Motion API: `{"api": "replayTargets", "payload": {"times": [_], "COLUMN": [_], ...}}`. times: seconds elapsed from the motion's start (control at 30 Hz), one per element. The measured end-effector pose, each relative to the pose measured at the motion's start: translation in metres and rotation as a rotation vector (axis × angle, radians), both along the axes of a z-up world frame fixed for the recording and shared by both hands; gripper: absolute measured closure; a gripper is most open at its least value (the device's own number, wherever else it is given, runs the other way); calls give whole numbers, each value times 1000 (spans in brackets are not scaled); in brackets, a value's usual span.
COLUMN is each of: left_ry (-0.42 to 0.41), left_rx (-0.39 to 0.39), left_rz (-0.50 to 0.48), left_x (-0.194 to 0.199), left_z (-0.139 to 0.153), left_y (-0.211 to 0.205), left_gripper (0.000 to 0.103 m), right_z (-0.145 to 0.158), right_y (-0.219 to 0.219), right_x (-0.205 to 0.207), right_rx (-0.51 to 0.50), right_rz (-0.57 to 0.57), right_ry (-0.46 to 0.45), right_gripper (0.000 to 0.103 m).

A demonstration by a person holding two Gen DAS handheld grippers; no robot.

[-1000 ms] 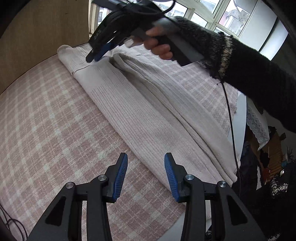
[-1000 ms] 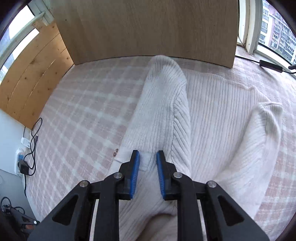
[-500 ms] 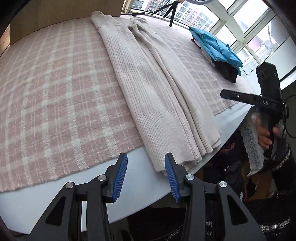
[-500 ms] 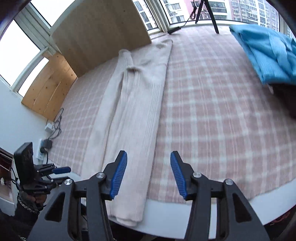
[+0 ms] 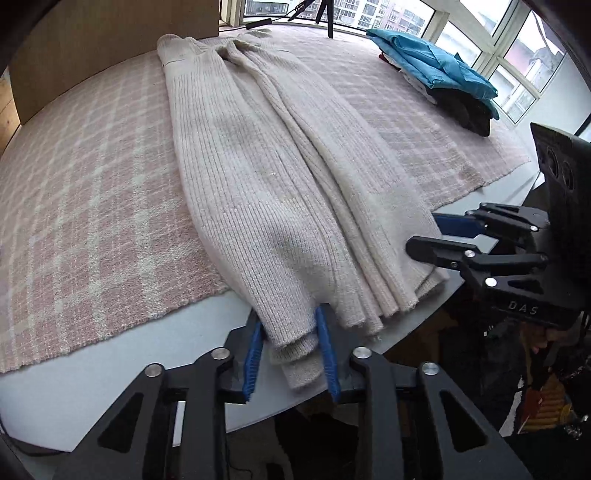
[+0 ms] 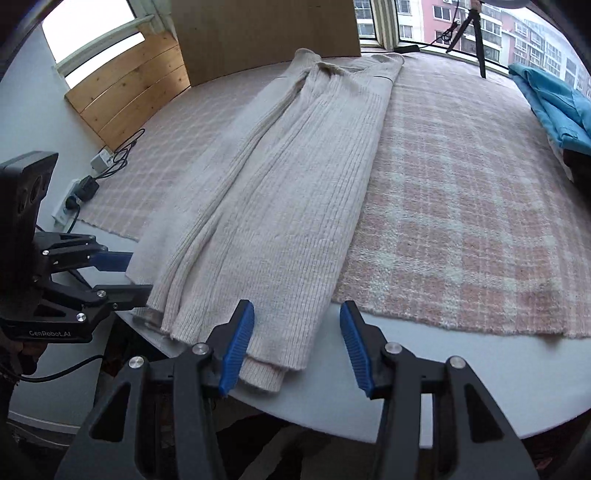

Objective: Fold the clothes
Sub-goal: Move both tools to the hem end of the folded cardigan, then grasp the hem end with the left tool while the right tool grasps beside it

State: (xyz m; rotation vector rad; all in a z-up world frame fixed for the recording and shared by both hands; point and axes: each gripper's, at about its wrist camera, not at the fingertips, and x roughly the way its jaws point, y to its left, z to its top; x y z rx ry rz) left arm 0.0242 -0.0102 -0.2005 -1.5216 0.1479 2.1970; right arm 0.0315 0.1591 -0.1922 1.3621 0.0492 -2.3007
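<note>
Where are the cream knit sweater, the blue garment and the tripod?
cream knit sweater [image 5: 258, 192], left wrist view, on its ribbed middle.
blue garment [image 5: 428, 59], left wrist view, on its top fold.
tripod [image 6: 476, 33], right wrist view, on a leg.
</note>
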Motion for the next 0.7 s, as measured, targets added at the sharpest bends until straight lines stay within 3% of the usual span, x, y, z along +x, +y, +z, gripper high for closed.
{"api": "replayTargets", "payload": {"times": [0.03, 0.1, 0.2, 0.3, 0.4, 0.53, 0.63, 0.7], "left_ry": [7, 15, -3, 37, 135, 266, 326, 319], "left_rx": [5, 22, 135, 263, 335, 351, 356, 378], "left_rz": [-5, -11, 21, 46, 36, 1, -18, -11], "left_x": [1, 3, -1, -12, -38, -93, -146, -186], "left_z": [1, 5, 21, 62, 117, 181, 203, 206], "left_y": [2, 3, -6, -21, -33, -41, -42, -44], "left_gripper": [86, 87, 88, 88, 88, 88, 88, 88], "right_z": [0, 1, 4, 20, 59, 123, 158, 177], "right_y": [-5, -10, 7, 32, 43, 46, 52, 57], "right_x": [1, -2, -9, -18, -31, -75, -120, -152], "right_rx": [2, -14, -200, -415, -532, -595, -611, -617], "right_rz": [26, 54, 20, -41, -54, -59, -85, -109], "right_ry": [11, 20, -66, -108, -56, 43, 105, 137], "right_gripper": [81, 90, 93, 94, 94, 94, 94, 94]}}
